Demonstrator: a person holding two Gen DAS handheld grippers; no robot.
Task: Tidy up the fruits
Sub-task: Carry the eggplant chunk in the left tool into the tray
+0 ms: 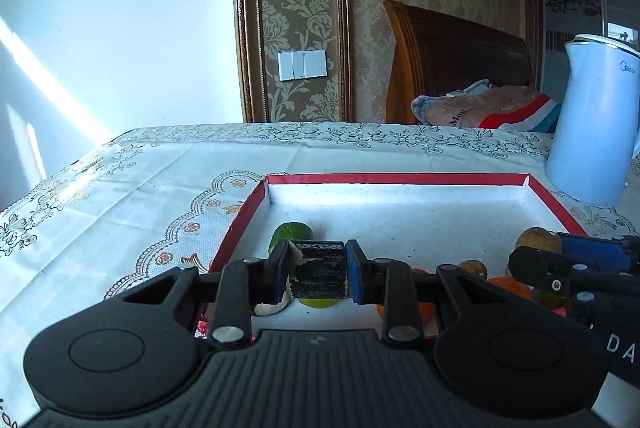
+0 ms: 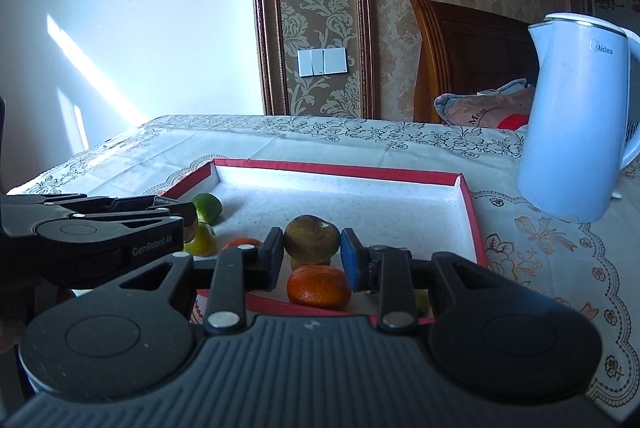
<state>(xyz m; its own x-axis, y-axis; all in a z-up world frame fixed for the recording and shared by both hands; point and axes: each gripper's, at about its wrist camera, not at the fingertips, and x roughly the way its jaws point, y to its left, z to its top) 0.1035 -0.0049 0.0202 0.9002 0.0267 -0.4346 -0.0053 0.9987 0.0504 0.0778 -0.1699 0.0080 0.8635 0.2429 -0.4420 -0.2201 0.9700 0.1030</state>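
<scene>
Checking both wrist feeds, I had the red-rimmed tray [image 1: 400, 178] on the counter [image 1: 120, 188], which carried a lace-print cloth. The white kettle [image 2: 576, 132] stood just beyond the tray's far right corner.

The right gripper [image 2: 312, 248] had its jaws clamped on a brown fruit [image 2: 308, 228], one finger on each side of it, over the near end of the tray. The left wrist view agreed: the same brown fruit sat at the tip of that gripper's blue finger.

The left gripper [image 1: 320, 248] had its jaws closed. A dark worn block filled the gap between the fingers, with something whitish at the left finger. I could not tell whether any fruit was pinched there.

The remaining fruit all lay inside the tray, at the near end:
- A green fruit [image 1: 292, 234] sat by the left wall, just past the left jaws.
- A yellow-green fruit [image 2: 202, 242] lay right beside the left gripper's tip.
- An orange [image 2: 318, 286] rested on the tray floor, just below the held brown fruit.

The far half of the tray showed only white lining.
</scene>
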